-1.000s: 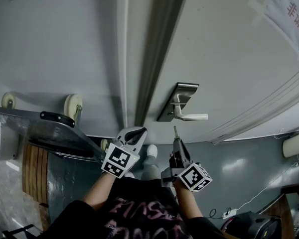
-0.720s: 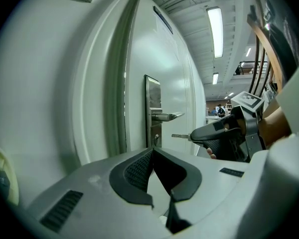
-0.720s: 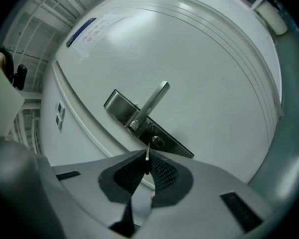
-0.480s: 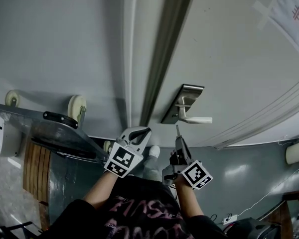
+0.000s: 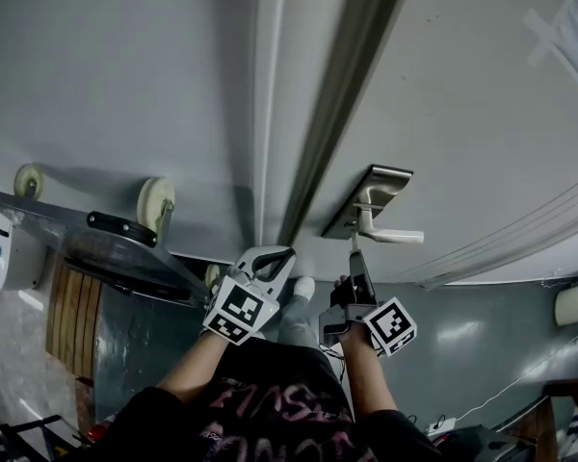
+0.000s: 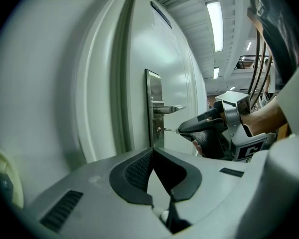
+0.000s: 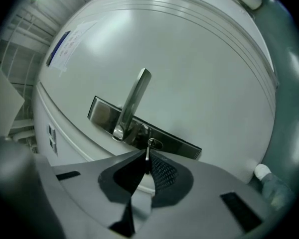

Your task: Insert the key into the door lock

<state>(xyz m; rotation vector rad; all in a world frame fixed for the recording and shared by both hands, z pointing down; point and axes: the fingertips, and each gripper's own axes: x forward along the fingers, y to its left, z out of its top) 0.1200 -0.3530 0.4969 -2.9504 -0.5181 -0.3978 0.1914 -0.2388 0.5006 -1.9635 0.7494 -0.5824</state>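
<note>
1. The key [image 7: 148, 151] is clamped between the jaws of the right gripper [image 7: 146, 163]. Its blade points at the keyhole [image 7: 153, 144] in the steel lock plate [image 7: 103, 114], just beside the root of the lever handle [image 7: 133, 101].
2. In the left gripper view the blade's tip is seen at the mouth of the keyhole, with most of the blade bare between the lock and the jaws. Whether it has entered at all cannot be told. The step in hand is judged to be the seating of the key.
3. The blade should be held square to the plate. Seen from the side it lies about level, and that line is worth guarding so that the tip is not driven against the rim of the cylinder.
4. The push should be made straight along the blade, and gently. If resistance is felt, the key is better eased back and slightly re-angled than forced, since a thin blade gripped only at its head is likely to pivot in the jaws.
5. The grip should not be slackened before the blade is fully seated.
6. The left gripper [image 6: 152, 151] is closed on nothing and is held low in front of the door [image 5: 443, 85], apart from the lock. It is judged best left out of the right gripper's path.
</note>
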